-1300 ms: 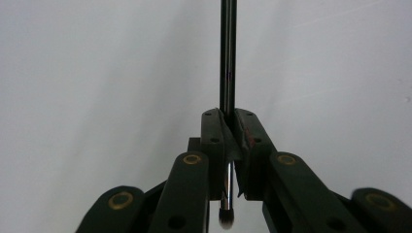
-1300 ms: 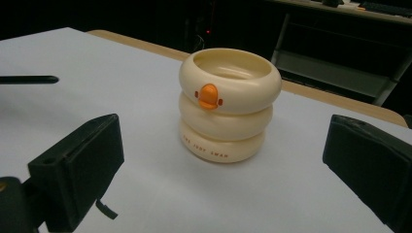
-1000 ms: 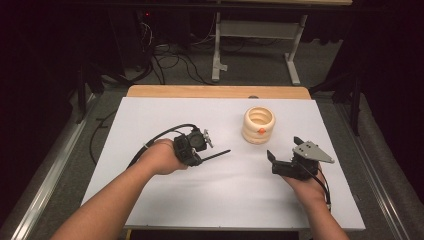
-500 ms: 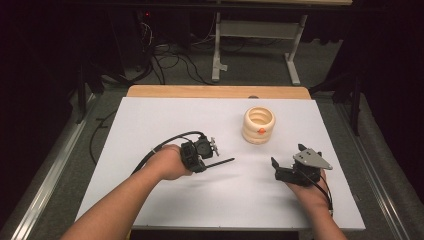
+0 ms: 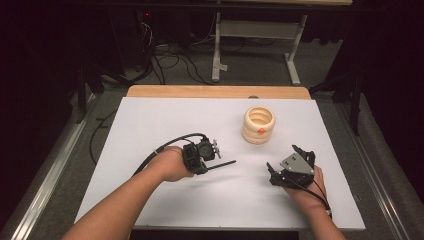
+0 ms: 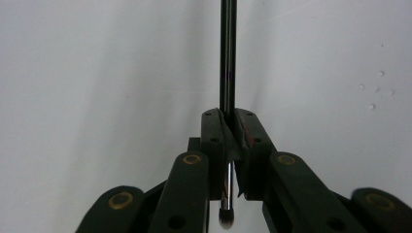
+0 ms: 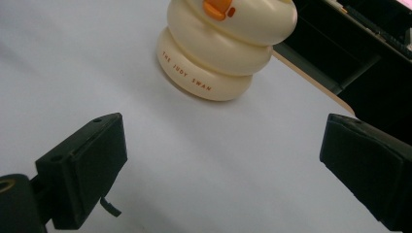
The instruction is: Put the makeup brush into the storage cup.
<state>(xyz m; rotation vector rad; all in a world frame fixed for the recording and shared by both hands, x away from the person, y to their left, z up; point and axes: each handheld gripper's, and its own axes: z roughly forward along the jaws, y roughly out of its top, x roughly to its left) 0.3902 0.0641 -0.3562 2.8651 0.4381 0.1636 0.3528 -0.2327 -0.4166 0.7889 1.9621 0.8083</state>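
Note:
My left gripper (image 5: pixel 211 162) (image 6: pixel 228 120) is shut on a thin black brush (image 5: pixel 225 163) (image 6: pixel 228 53) at mid table. The brush handle points right, toward my right hand. In the left gripper view its silver ferrule and small bristle tip (image 6: pixel 226 219) hang behind the pads. A cream ringed holder (image 5: pixel 259 125) (image 7: pixel 218 48) with an orange beak stands upright at the back right, its top hollow. My right gripper (image 5: pixel 283 158) (image 7: pixel 223 145) is open and holds nothing. It sits in front of the holder, aimed at it but well apart from it.
The white table top (image 5: pixel 165 120) has a wooden strip (image 5: pixel 215 92) along its far edge. A black cable (image 5: pixel 165 147) loops from the left gripper. Beyond the table are a dark floor, cables and a grey stand (image 5: pixel 255 35).
Both hands have drifted slightly toward the near edge. The brush stays clamped in the left gripper and the right jaws stay apart.

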